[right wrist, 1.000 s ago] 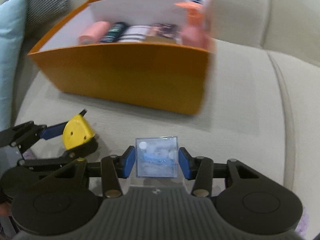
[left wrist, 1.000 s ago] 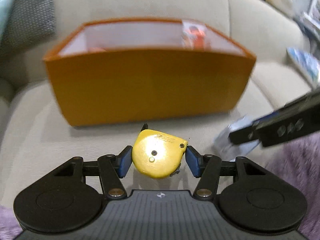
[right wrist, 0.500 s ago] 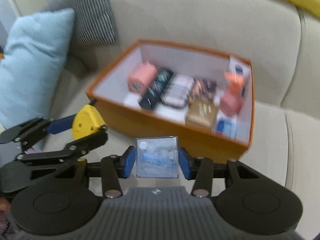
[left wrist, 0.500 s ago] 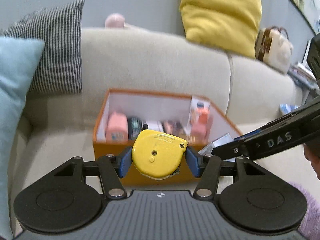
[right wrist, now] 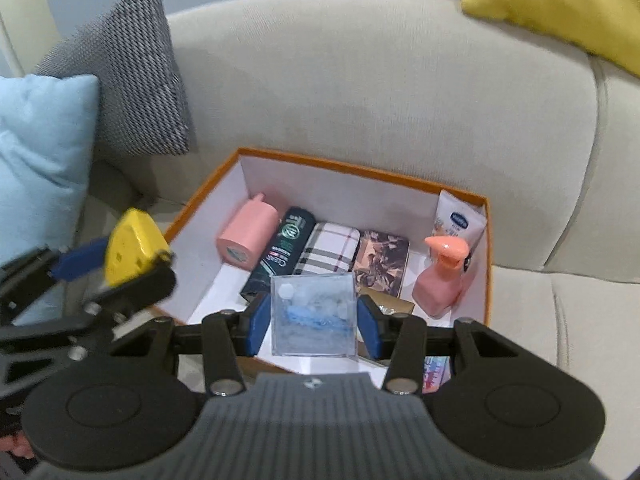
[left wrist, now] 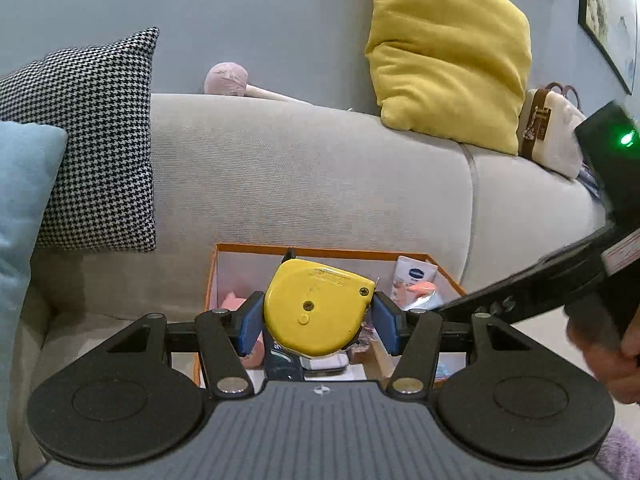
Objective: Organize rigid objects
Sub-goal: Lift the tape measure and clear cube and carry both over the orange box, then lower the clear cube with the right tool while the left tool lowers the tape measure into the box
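My left gripper [left wrist: 318,322] is shut on a yellow tape measure [left wrist: 316,310], held above the near side of an orange box [left wrist: 256,246] on the sofa. In the right wrist view the same tape measure [right wrist: 134,246] hangs at the box's left corner. My right gripper [right wrist: 313,322] is shut on a clear plastic case [right wrist: 313,314] with white and blue bits inside, held over the orange box [right wrist: 360,168]. Inside lie a pink bottle [right wrist: 248,236], a dark tube [right wrist: 280,258], a plaid case [right wrist: 328,250], a printed box [right wrist: 382,260], a pink pump bottle [right wrist: 442,276] and a white tube [right wrist: 460,220].
The box rests on a beige sofa [left wrist: 312,176]. A houndstooth cushion [left wrist: 100,140] and a light blue cushion [right wrist: 40,152] sit to the left, a yellow cushion [left wrist: 448,48] and a small bag [left wrist: 552,136] on the backrest at right. A hand [left wrist: 616,352] holds the right gripper's handle.
Both grippers have risen and come over the orange box with their objects still held. The views went from the box's front wall to looking down into it.
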`<state>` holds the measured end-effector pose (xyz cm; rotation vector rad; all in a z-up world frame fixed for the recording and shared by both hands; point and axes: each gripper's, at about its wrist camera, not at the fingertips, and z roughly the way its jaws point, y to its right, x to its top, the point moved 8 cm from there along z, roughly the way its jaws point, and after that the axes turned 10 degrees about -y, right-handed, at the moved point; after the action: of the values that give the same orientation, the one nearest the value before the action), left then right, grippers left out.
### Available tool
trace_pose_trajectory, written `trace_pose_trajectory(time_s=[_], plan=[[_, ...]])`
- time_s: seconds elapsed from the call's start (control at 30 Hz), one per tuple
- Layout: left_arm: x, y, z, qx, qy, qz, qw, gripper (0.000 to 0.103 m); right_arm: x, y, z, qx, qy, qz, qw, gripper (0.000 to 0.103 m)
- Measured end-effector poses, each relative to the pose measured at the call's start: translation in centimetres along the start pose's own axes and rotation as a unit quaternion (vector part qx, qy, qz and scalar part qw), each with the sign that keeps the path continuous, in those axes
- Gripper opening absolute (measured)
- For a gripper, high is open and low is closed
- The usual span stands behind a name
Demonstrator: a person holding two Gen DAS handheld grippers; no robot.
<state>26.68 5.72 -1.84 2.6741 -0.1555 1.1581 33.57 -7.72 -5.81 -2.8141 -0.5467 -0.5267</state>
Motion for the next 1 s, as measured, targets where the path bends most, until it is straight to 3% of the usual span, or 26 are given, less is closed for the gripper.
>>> trace_pose_trajectory(time_s=[0.27, 0.4, 0.57, 0.73, 1.0], plan=[[0.8, -1.8, 3.4, -0.023, -0.049, 0.041, 0.9977, 0.065, 0.9, 0.8, 4.7, 0.013, -0.073, 0.015, 0.997, 0.048], [1.0, -2.9, 4.9, -0.027, -0.069, 0.034, 0.9967, 0.065, 1.1, 1.4, 6.8, 0.013, -0.098, 0.022, 0.995, 0.048], [1.1, -3.3, 6.1, -0.021, -0.085, 0.039, 0.9954, 0.065, 2.3, 1.5, 7.9, -0.003, -0.099, 0.008, 0.995, 0.049], [0.9, -3.4, 6.9, -0.02, -0.095, 0.043, 0.9943, 0.065, 2.7, 0.1, 8.7, 0.037, -0.115, 0.018, 0.992, 0.048], [0.0, -2.9, 8.0, -0.027, -0.122, 0.082, 0.9887, 0.065, 1.2, 0.9, 12.6, 0.019, -0.169, 0.071, 0.983, 0.049]])
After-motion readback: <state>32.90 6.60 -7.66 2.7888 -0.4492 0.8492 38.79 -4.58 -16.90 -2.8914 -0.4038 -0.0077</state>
